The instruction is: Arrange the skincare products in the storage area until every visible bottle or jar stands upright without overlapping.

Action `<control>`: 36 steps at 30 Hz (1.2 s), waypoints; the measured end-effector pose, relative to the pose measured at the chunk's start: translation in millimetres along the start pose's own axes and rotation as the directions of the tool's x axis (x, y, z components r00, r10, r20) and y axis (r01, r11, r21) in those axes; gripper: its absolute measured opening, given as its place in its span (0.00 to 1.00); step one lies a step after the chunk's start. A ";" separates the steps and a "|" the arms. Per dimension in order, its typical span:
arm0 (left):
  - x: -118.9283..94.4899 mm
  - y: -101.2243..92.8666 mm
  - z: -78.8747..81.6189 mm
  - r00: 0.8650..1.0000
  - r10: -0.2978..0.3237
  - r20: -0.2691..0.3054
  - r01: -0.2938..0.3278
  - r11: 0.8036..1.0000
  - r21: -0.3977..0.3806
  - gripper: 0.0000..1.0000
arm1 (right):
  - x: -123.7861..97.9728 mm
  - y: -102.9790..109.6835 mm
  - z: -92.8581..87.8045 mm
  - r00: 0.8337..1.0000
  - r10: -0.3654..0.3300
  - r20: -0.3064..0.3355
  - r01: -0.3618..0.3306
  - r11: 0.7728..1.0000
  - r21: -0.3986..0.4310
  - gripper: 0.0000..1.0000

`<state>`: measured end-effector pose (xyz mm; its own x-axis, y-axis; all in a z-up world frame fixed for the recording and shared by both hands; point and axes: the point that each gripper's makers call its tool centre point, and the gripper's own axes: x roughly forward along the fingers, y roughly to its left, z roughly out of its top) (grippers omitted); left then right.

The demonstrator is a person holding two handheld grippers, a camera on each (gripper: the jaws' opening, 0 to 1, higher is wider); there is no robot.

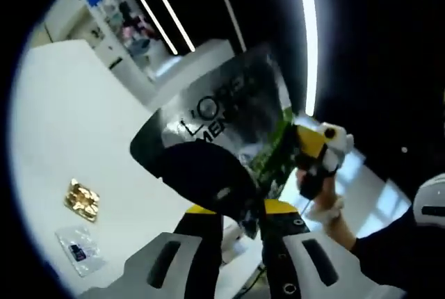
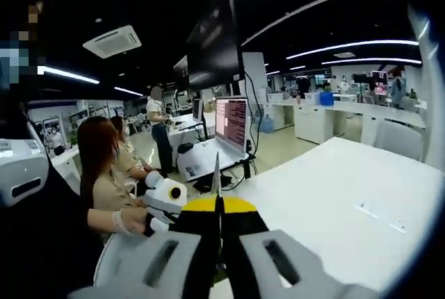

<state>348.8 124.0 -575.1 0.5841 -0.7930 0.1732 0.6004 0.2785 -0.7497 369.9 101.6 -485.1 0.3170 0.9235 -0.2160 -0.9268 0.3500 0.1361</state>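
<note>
A flat dark sachet [image 1: 229,115] with white "L'OR… MEN" lettering and a green patch is held up in the air, tilted. My left gripper [image 1: 250,210] is shut on its lower corner. My right gripper [image 1: 316,147], yellow and white and held by a hand [image 1: 327,205], pinches the sachet's right edge. In the right gripper view the sachet [image 2: 216,170] shows edge-on as a thin sliver rising from my shut right gripper [image 2: 217,205]. My left gripper [image 2: 167,195] sits just to its left.
Below the sachet a white table [image 1: 83,118] carries a small gold packet [image 1: 82,198] and a clear sachet with a blue label [image 1: 80,247]. In the right gripper view another white table [image 2: 334,195], a monitor [image 2: 233,122] and seated people [image 2: 104,167] lie ahead.
</note>
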 end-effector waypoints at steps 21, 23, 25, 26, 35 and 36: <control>-5.2 -5.5 2.9 0.999 -0.007 0.041 0.009 0.998 -0.054 0.00 | -13.1 -30.1 -61.8 0.968 -0.169 -0.183 0.162 0.985 -0.054 0.01; -5.6 -4.3 3.5 0.999 0.004 0.046 -0.001 0.998 -0.057 0.00 | -12.6 -29.5 -68.9 0.962 -0.175 -0.208 0.165 0.984 -0.064 0.01; -6.1 -4.1 3.7 0.999 0.007 0.045 -0.004 0.998 -0.056 0.00 | -12.3 -29.0 -72.7 0.959 -0.179 -0.220 0.167 0.983 -0.073 0.01; -6.4 -3.7 3.2 0.999 0.012 0.042 -0.009 0.998 -0.056 0.00 | -11.9 -28.3 -75.3 0.957 -0.180 -0.227 0.167 0.983 -0.075 0.01; -6.3 -1.4 -5.4 0.999 0.049 -0.013 -0.049 0.998 -0.039 0.00 | -11.9 -29.5 -98.2 0.911 -0.252 -0.326 0.199 0.962 -0.187 0.01; -6.2 -2.0 -5.7 0.999 0.050 -0.016 -0.051 0.998 -0.035 0.00 | -11.0 -29.3 -98.6 0.912 -0.257 -0.319 0.198 0.958 -0.206 0.01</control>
<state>340.8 125.3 -578.4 0.6050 -0.7863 0.1252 0.5502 0.2992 -0.7796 373.7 65.7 -582.0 0.4628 0.7026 -0.5405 -0.8671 0.4856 -0.1112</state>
